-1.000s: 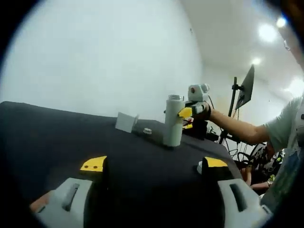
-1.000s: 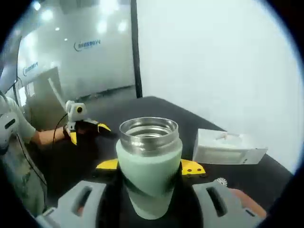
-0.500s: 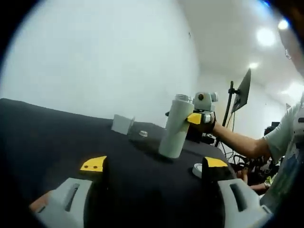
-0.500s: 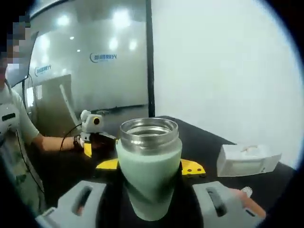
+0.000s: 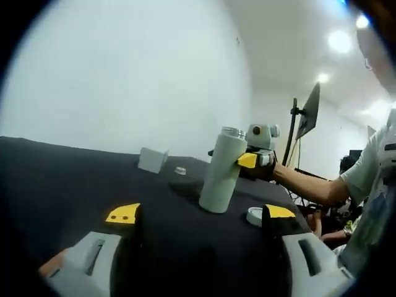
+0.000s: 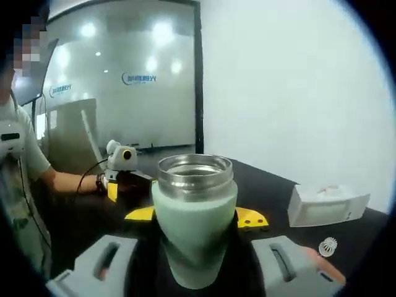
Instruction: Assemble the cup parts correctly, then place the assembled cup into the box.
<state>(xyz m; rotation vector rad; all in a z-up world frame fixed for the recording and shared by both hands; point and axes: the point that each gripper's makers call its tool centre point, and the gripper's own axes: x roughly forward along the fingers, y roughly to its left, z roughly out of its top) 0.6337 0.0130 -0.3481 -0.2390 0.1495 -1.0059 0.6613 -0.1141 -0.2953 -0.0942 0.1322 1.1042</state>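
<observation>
We see a black desk [image 5: 74,179] set against a plain white wall [image 5: 124,74], and in the right gripper view a glass partition [image 6: 124,74] at the far left carries a small blue logo [image 6: 138,78] whose letters are too blurred for us to read. Ceiling lights [image 5: 340,41] glow at the upper right of the left gripper view, beside a dark monitor on a stand [image 5: 308,114].

The pale green cup body [image 6: 194,226], with its steel rim open at the top, sits clamped between the fingers of the right gripper [image 6: 194,218]. In the left gripper view we find the same cup body [image 5: 220,170] tilted, its base just above or barely touching the desk; we cannot tell which.

The left gripper [image 5: 202,215] has its fingers spread wide with nothing between them, low over the desk.

A white box [image 6: 327,205] stands at the far right of the desk in the right gripper view. A round white lid [image 5: 254,216] lies on the desk close to the left gripper's right finger. A small white strainer-like part [image 6: 327,246] lies near the box.
</observation>
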